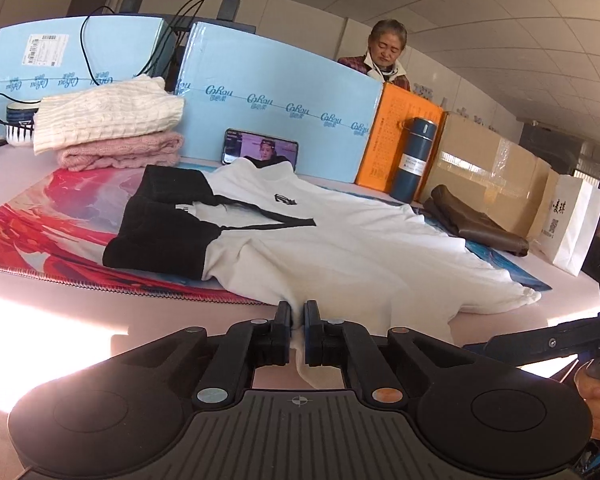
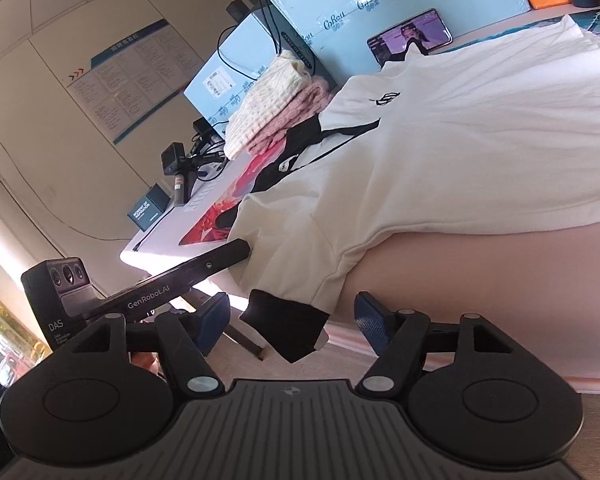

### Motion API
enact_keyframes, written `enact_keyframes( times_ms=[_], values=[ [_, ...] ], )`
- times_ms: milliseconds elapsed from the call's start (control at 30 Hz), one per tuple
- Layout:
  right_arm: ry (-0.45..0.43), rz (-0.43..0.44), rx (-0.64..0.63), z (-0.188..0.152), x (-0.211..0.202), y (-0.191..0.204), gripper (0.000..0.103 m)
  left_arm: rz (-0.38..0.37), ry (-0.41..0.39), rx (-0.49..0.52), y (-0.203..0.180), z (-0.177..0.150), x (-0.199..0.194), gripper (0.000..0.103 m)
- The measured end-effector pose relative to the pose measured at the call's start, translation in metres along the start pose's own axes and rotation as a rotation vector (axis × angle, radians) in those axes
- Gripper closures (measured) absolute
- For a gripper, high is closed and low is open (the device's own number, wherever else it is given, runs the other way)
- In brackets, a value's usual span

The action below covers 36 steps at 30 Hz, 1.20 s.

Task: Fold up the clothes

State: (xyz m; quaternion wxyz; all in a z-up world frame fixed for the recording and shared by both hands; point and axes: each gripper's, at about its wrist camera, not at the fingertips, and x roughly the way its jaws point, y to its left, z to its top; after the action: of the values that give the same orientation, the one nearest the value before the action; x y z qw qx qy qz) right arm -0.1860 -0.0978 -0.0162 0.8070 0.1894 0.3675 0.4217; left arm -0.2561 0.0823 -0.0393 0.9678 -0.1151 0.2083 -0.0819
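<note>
A white sweatshirt with black sleeves and a small black chest logo [image 1: 332, 240] lies spread on the table, partly over a red and blue mat [image 1: 52, 216]. My left gripper [image 1: 298, 312] is shut on the white fabric at the garment's near edge. In the right wrist view the same sweatshirt [image 2: 480, 140] fills the table, and one sleeve with a black cuff [image 2: 288, 328] hangs over the table edge. My right gripper [image 2: 292, 316] is open, its blue pads either side of that cuff without touching it. The left gripper's body [image 2: 172, 280] shows to its left.
A folded cream sweater on a pink one [image 1: 108, 128] is stacked at the back left. A phone [image 1: 260, 152] leans on blue boxes [image 1: 276, 108]. A blue flask [image 1: 414, 160], orange box, cardboard box, brown folded item [image 1: 476, 220] and white bag stand at right. A person sits behind.
</note>
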Motion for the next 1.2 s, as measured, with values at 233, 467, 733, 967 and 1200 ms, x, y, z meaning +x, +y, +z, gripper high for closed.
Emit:
enact_keyframes(
  times_ms=[233,467,733,967,1200],
  values=[
    [0.062,0.087,0.135,-0.004,0.018,-0.020,0.046,-0.006,0.024,0.009,0.009,-0.002,-0.012,0.090],
    [0.009,0.199,0.257,-0.001,0.017,-0.030,0.038,0.120,-0.151,0.051,0.030,0.032,-0.010,0.045],
    [-0.003,0.064,0.260,-0.003,0.005,-0.033,0.094,0.316,-0.003,0.265,0.048,0.031,0.034,0.037],
    [-0.047,0.057,0.205,-0.003,-0.020,-0.031,0.095,0.403,-0.154,0.355,0.031,0.024,0.011,0.033],
    [-0.039,0.169,0.268,0.005,-0.009,-0.033,0.095,-0.176,-0.274,0.527,-0.045,-0.014,-0.035,0.026]
  ],
)
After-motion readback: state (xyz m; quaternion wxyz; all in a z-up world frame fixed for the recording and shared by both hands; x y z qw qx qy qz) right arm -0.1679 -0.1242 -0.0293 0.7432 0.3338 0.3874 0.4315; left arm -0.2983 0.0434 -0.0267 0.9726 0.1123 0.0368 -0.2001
